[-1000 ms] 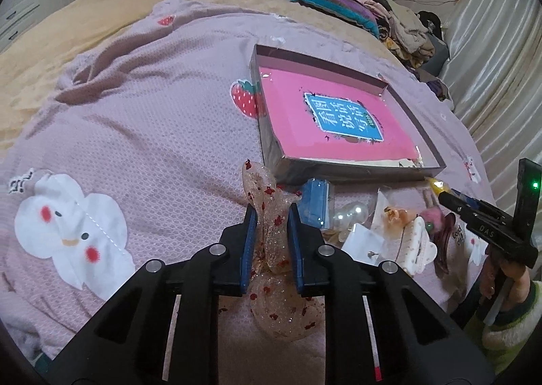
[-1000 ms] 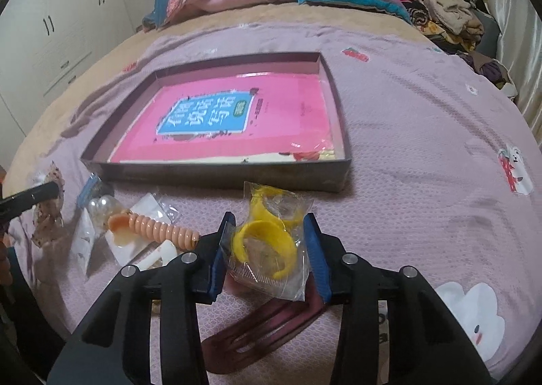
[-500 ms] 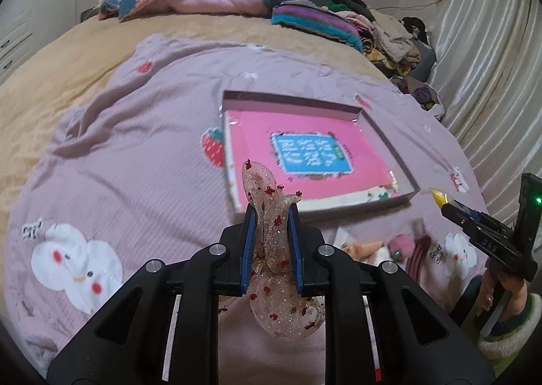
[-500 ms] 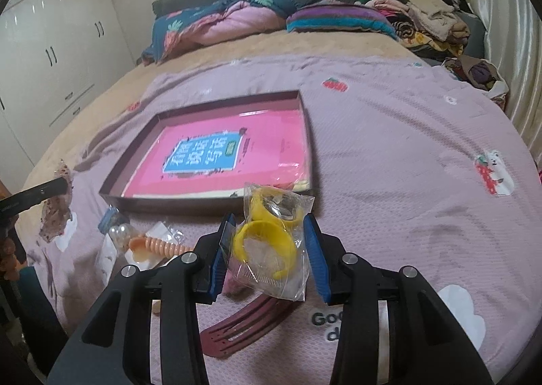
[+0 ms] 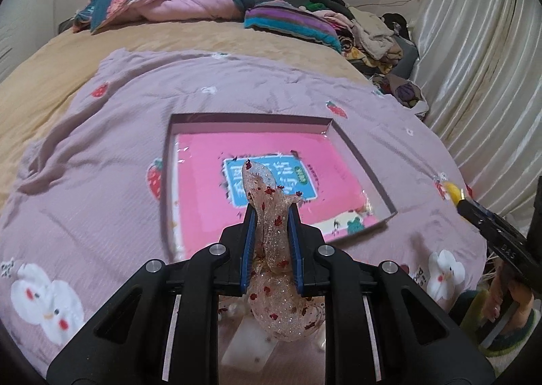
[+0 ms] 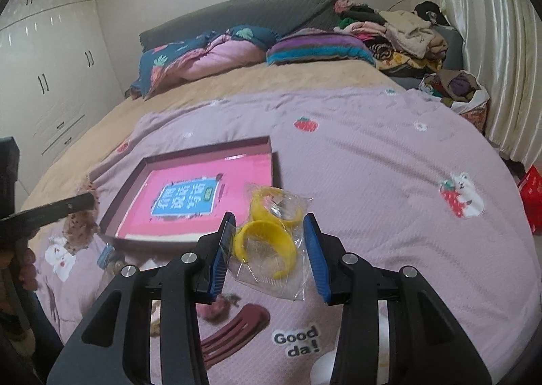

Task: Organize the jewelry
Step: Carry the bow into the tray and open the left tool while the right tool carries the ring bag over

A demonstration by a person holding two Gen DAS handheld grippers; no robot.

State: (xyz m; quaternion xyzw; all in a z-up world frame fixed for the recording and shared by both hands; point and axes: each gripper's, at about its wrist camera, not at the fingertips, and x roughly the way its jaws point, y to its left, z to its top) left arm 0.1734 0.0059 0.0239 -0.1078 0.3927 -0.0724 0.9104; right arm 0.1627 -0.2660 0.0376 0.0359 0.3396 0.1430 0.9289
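Carrying step, by the look of it. Left tongs [image 5: 271, 232] clamped on glittery scrunchie [image 5: 274, 270]; right tongs [image 6: 269, 251] closed around bagged yellow bangles [image 6: 267, 239]. Shallow box [image 5: 359, 161] just ahead, below both tongs. Next: lowering over box, then opening.

We see a bed [image 6: 305, 87] with a tan sheet, and over it a lilac blanket [image 6: 372, 161] printed with strawberries and white animals. On the blanket lies a shallow box [image 5: 359, 161] holding a pink book [image 5: 203, 188]. Nearer us, a dark red hair clip [image 6: 233, 330] rests flat beside the words "Good da!". At the head lie a folded quilt [image 6: 203, 53], a striped pillow [image 6: 318, 48] and piled clothes [image 6: 399, 33].
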